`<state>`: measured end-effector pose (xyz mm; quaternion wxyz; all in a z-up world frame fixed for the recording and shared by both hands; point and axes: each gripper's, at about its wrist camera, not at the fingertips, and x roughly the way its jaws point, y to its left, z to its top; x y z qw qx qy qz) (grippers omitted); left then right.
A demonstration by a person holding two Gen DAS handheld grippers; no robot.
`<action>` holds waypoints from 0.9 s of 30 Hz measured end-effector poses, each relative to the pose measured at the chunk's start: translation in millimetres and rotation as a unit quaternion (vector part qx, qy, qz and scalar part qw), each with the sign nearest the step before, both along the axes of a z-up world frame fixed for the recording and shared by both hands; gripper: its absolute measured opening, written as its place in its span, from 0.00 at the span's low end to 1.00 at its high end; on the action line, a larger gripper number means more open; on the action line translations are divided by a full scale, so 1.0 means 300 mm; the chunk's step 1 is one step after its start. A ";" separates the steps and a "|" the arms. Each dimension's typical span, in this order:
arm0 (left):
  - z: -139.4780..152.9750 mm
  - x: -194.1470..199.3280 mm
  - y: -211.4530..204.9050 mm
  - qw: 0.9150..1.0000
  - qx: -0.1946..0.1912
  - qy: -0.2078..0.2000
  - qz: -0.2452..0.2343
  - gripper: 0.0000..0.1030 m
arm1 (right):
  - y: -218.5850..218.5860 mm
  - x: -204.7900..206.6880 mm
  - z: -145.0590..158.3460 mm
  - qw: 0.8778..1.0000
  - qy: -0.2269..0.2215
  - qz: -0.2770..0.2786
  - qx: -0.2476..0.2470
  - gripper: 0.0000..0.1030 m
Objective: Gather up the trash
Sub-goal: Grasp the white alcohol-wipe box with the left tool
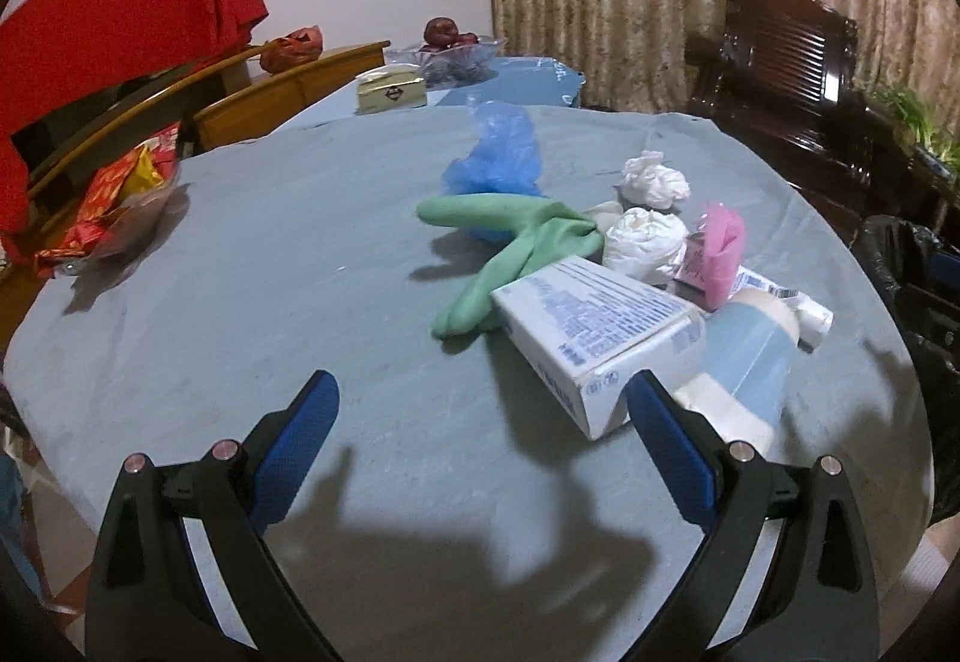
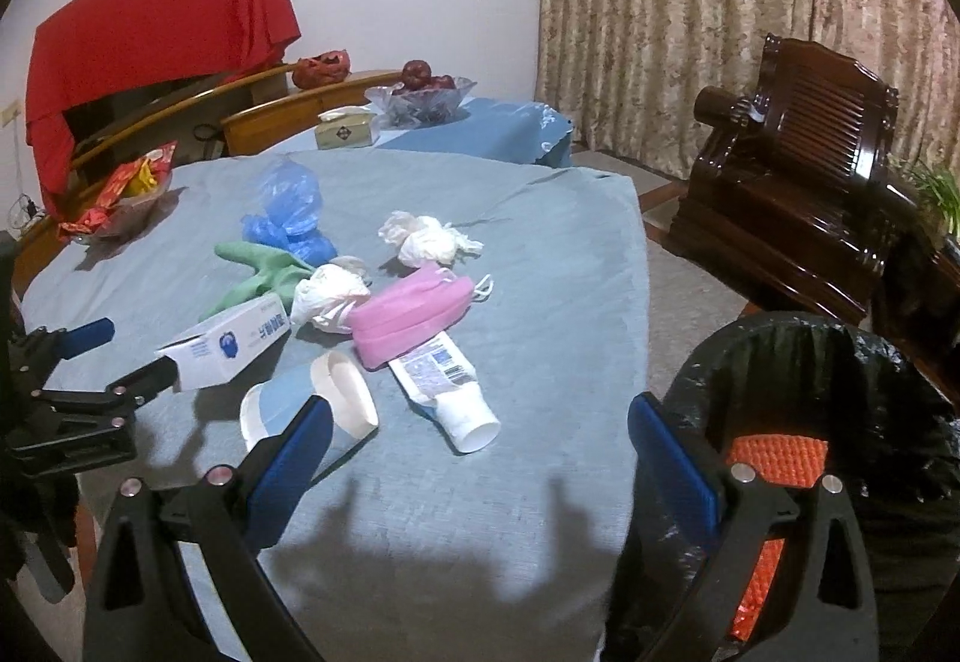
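The worktop (image 2: 510,482) is covered by a blue-grey cloth. Ahead of the right fingers (image 2: 288,458), a white tube (image 2: 447,383), pink pouch (image 2: 408,320), carton (image 2: 231,344) and crumpled tissues (image 2: 429,239) are scattered; further beyond, a green glove (image 2: 252,272) and blue bag (image 2: 288,218) are laid.

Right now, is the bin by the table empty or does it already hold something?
Not empty: the bin, lined with a black bag, shows an orange textured item inside.

Left tongs (image 1: 480,422) and right tongs (image 2: 480,440) both agape, empty
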<state>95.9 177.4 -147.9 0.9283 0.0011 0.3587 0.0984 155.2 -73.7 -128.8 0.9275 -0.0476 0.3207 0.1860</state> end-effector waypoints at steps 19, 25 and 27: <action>-0.071 0.131 -0.060 0.997 -0.059 0.042 -0.021 0.92 | 0.007 0.024 -0.020 1.000 0.006 -0.007 -0.004 0.94; -0.114 0.124 -0.032 0.994 -0.090 0.059 -0.023 0.83 | 0.013 0.020 -0.025 1.000 0.004 -0.003 -0.007 0.94; -0.119 0.116 -0.040 0.993 -0.102 0.055 -0.039 0.68 | 0.019 0.020 -0.028 1.000 0.006 -0.002 -0.007 0.94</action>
